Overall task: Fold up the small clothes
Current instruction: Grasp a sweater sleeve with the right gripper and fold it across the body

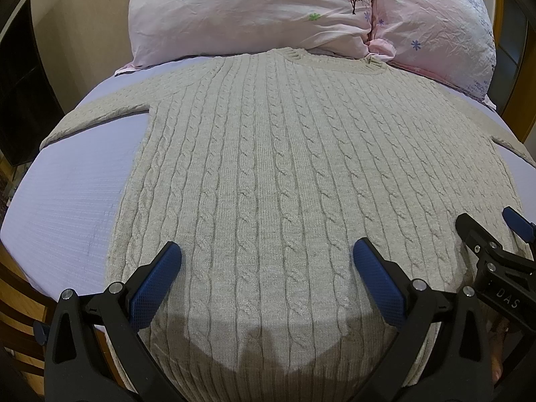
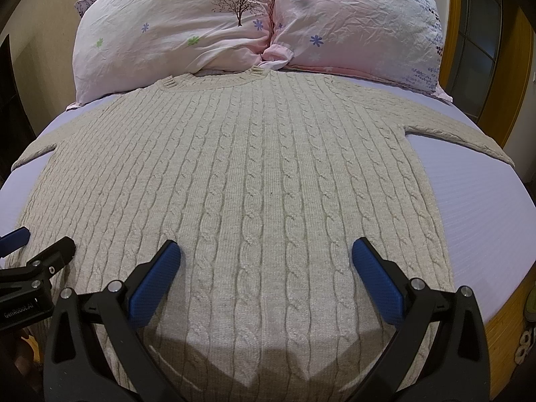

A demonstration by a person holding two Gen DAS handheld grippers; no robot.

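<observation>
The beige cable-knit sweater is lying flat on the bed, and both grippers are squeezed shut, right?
Not quite. Both wrist views show the left gripper and right gripper open, fingers wide apart. The cable-knit sweater does lie flat on the bed.

I can't see the sweater point(image 1: 268, 174) hem; it runs under my grippers, off the bottom edge. Its right sleeve point(image 1: 516, 149) is cut off, perhaps hanging over the bed point(image 1: 67, 201).

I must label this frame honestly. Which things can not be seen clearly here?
- Sweater hem: both views, covered by the gripper bodies and the bottom edge.
- Left sleeve cuff: left wrist view, too distorted at the rim.
- Right sleeve cuff: right wrist view, runs to the bed's edge.
</observation>
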